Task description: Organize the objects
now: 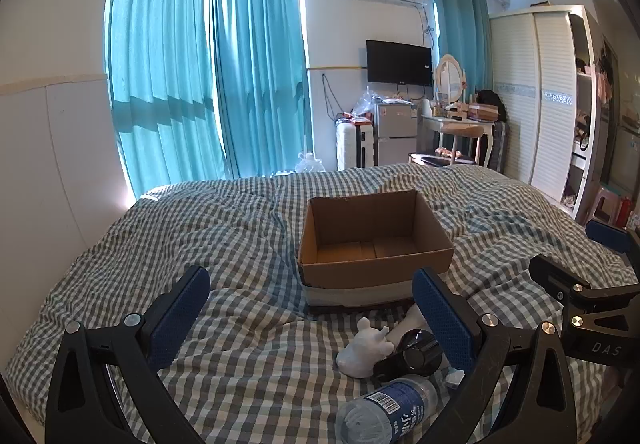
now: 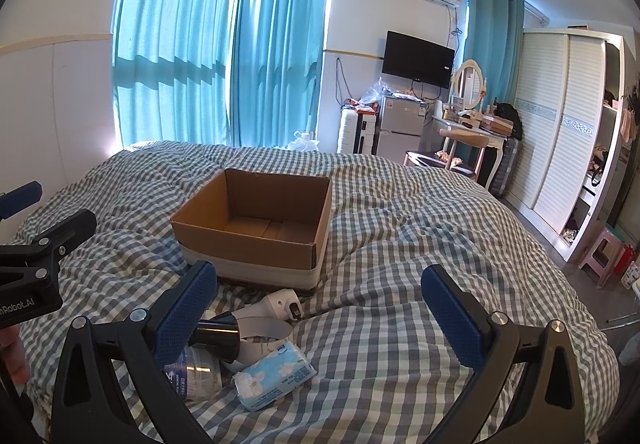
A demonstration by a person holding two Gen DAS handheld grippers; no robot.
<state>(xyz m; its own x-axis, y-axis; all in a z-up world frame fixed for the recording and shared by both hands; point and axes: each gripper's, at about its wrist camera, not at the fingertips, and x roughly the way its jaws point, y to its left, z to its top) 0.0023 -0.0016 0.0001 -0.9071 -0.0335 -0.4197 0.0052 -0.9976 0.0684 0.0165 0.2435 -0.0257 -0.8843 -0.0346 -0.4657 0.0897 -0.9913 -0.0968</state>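
I am at the very start of tidying up. The cardboard box [image 1: 374, 240] sits open on the checked blanket [image 1: 220, 228] in the middle of the bed, and I can see nothing inside it. All the small things lie in a little pile on the near side of the box, close to me.

Going from left to right: my left claw [image 1: 311, 320] hangs low over the blanket with its two blue pads spread wide, and it holds nothing. Just inside its right pad lies a small white animal figure [image 1: 362, 350]. A black hair dryer [image 1: 416, 352] with a white handle lies right beside the figure, touching it. A plastic water bottle [image 1: 384, 410] with a blue label lies on its side, nearer to me. A blue and white tissue pack [image 2: 274, 374] lies to the right of the dryer. My right claw [image 2: 319, 314] hangs over the blanket on the right of the pile, its pads also spread wide and holding nothing.

Both claws point toward the far wall, level, one beside the other, well above nothing but blanket.

I think the next move is to dip one claw down, pinch one thing and carry it over the near wall into the box. The figure looks easiest for my left claw. The bottle is round and may roll.
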